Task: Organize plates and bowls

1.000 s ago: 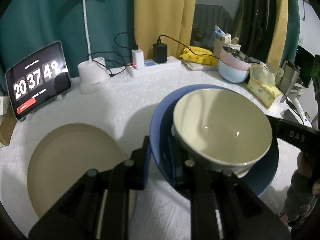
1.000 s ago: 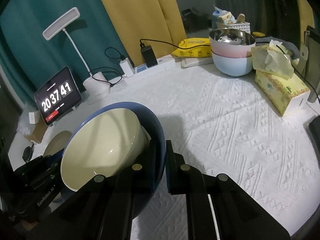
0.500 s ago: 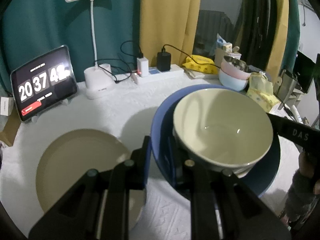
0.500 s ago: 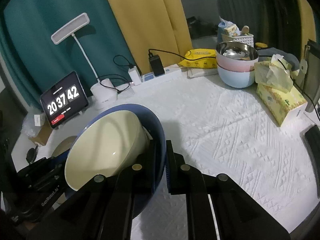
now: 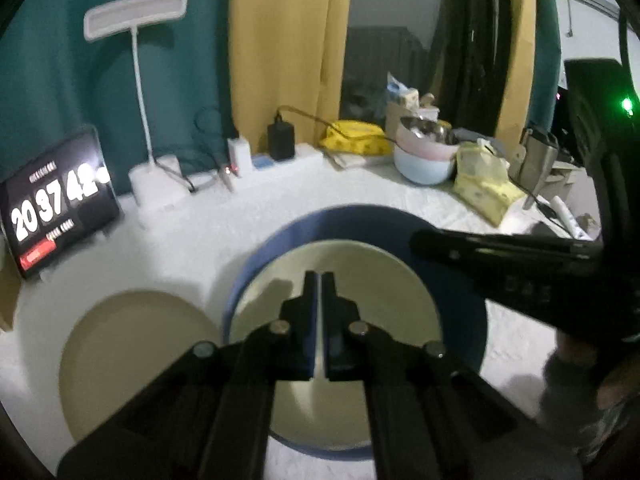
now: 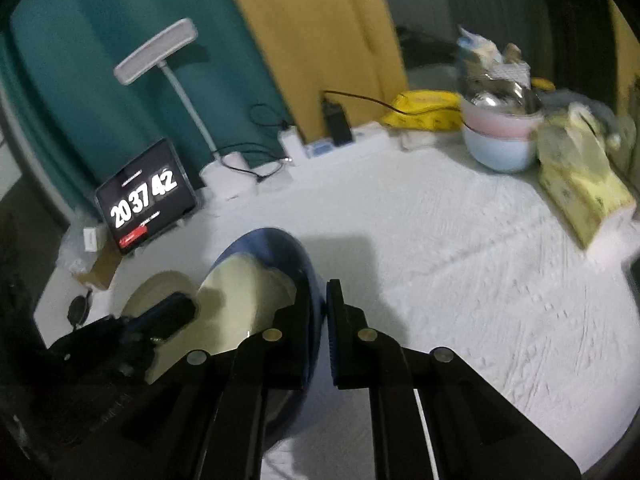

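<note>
A cream bowl (image 5: 384,296) sits inside a deep blue plate (image 5: 360,218) on the white cloth. My left gripper (image 5: 319,280) hovers over the bowl; its jaws are closing and stand pressed together with nothing between them. My right gripper (image 6: 322,294) is shut on the blue plate's (image 6: 280,240) near rim, with the cream bowl (image 6: 240,300) just beyond its fingers. In the left wrist view the right gripper (image 5: 418,240) reaches the plate's right rim. A tan plate (image 5: 136,360) lies flat left of the blue one. Whether the blue plate rests on the cloth I cannot tell.
Stacked bowls (image 5: 424,160) and a yellow tissue pack (image 5: 484,188) stand at the back right. A tablet clock (image 5: 56,208), a white desk lamp (image 5: 156,188) and a power strip (image 5: 280,160) line the back edge. A person's hand (image 5: 572,380) is at the right.
My left gripper has come off the blue plate's rim, shut fully and now sits above the cream bowl. Both views have risen a little. My right gripper still grips the rim.
</note>
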Tool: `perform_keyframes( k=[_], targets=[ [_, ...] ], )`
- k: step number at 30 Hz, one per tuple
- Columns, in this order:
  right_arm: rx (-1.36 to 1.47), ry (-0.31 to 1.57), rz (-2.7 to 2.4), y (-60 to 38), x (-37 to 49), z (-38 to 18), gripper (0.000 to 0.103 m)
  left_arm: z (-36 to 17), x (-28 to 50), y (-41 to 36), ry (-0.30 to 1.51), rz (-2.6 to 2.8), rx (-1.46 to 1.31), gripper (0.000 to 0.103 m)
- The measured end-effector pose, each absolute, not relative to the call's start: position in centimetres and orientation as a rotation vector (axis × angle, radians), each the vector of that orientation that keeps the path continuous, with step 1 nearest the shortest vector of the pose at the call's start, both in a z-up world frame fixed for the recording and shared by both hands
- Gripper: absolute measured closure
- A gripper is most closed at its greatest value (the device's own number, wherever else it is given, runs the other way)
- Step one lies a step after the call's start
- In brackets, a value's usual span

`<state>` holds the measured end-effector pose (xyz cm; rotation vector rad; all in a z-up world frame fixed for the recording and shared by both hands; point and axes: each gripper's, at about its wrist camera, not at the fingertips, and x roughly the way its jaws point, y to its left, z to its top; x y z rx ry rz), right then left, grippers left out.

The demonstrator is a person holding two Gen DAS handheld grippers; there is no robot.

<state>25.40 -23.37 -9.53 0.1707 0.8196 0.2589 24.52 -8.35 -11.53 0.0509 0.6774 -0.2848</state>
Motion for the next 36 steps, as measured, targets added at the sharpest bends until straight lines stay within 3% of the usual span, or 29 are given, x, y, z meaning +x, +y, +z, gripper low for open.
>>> perform_keyframes(
  k=[5,21,30,36],
  targets=[
    [0.153,0.863,0.165,-24.7,26.0,-11.0,0.096,-11.7,24.5,-6.8,0.674,-0.224,0.049,0.102],
    [0.216,0.925,0.174,-26.9,26.6,-13.5,0.094,-13.2,25.6,-3.5,0.765,-0.187,-0.088,0.087],
    [0.226,0.926,0.216,-27.0,26.5,-14.1,0.094,-14.5,26.1,-5.0,0.819,-0.226,-0.05,0.086],
    [0.256,0.902,0.215,-27.7,26.4,-14.5,0.078,-15.0,26.5,-4.8,0.799,-0.221,-0.11,0.086]
  ],
)
